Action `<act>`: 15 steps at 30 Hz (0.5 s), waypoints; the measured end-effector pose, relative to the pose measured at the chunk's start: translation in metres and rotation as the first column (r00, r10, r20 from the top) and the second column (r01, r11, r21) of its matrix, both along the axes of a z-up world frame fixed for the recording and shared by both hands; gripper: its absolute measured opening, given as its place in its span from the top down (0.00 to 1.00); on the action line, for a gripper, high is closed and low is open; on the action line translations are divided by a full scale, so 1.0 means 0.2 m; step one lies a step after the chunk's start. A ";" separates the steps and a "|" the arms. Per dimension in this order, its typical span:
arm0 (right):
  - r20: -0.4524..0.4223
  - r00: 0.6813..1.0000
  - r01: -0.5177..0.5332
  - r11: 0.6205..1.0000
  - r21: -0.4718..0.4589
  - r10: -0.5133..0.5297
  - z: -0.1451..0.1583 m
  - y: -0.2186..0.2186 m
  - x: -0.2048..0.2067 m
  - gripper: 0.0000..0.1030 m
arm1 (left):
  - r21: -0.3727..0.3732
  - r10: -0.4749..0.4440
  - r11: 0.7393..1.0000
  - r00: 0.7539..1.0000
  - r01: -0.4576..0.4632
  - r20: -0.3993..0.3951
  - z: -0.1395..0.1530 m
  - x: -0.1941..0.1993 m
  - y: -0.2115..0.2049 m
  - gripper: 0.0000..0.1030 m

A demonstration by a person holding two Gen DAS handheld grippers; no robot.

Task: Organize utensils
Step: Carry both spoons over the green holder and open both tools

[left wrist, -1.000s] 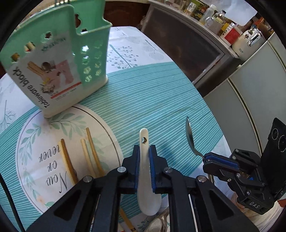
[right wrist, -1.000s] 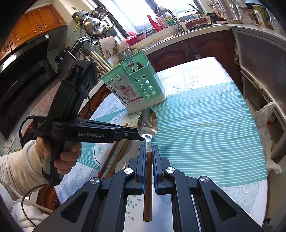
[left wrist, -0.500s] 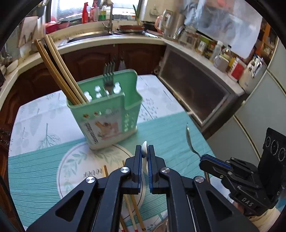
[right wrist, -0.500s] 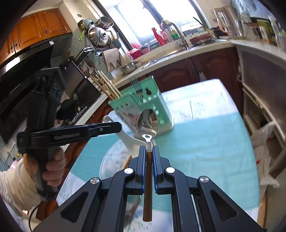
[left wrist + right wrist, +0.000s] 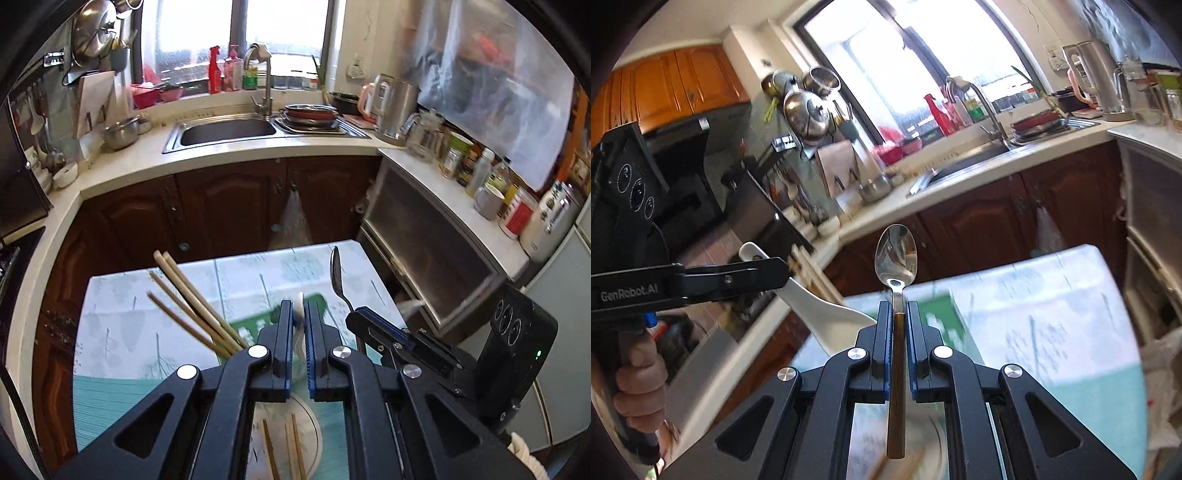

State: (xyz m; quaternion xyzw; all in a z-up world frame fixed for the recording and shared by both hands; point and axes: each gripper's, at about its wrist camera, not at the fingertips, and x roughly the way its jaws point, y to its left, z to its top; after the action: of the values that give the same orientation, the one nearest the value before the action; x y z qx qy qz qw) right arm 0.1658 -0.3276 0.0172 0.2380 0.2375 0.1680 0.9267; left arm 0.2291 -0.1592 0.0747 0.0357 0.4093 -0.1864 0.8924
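Note:
My left gripper (image 5: 299, 304) is shut on a white ceramic spoon (image 5: 298, 297), whose handle tip pokes out past the fingers. Just below it lies the blurred green tableware holder (image 5: 255, 326) with several chopsticks (image 5: 192, 302) leaning out of it. In the right wrist view the same white spoon (image 5: 820, 306) hangs from the left gripper (image 5: 781, 271). My right gripper (image 5: 898, 306) is shut on a metal spoon (image 5: 896, 256) with a brown handle, bowl pointing up. That spoon (image 5: 337, 269) and gripper (image 5: 356, 319) stand close to the right of my left fingers. Loose chopsticks (image 5: 291, 450) lie on the plate (image 5: 314, 424).
The table (image 5: 122, 332) carries a pale leaf-print cloth and a teal mat. Beyond its far edge run dark wooden cabinets (image 5: 229, 210) under a counter with a sink (image 5: 227, 131). Kettle, jars and bottles line the right counter (image 5: 476, 173). A hand (image 5: 639, 384) holds the left gripper's handle.
Both grippers have risen with their spoons and tilted up, so the table has dropped low in view. The green holder now sits under the fingers, and the two grippers are closer together.

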 end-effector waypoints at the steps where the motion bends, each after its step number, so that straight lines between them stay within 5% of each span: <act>1: 0.028 1.000 0.008 1.000 -0.003 -0.008 0.01 0.00 0.06 0.94 | 0.009 0.011 1.000 1.000 -0.011 -0.006 0.00 0.04 -0.01 0.97; 15: 0.224 0.974 0.029 0.967 -0.253 0.030 -0.17 0.28 0.50 0.94 | 0.069 0.013 0.998 0.994 -0.006 -0.110 -0.26 0.30 -0.04 0.96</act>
State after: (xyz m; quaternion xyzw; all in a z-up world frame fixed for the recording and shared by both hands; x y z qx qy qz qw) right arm 0.2650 -0.2710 -0.0174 0.0962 0.1501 0.1625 0.9705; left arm 0.2889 -0.1681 0.0230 0.0540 0.4646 -0.1696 0.8675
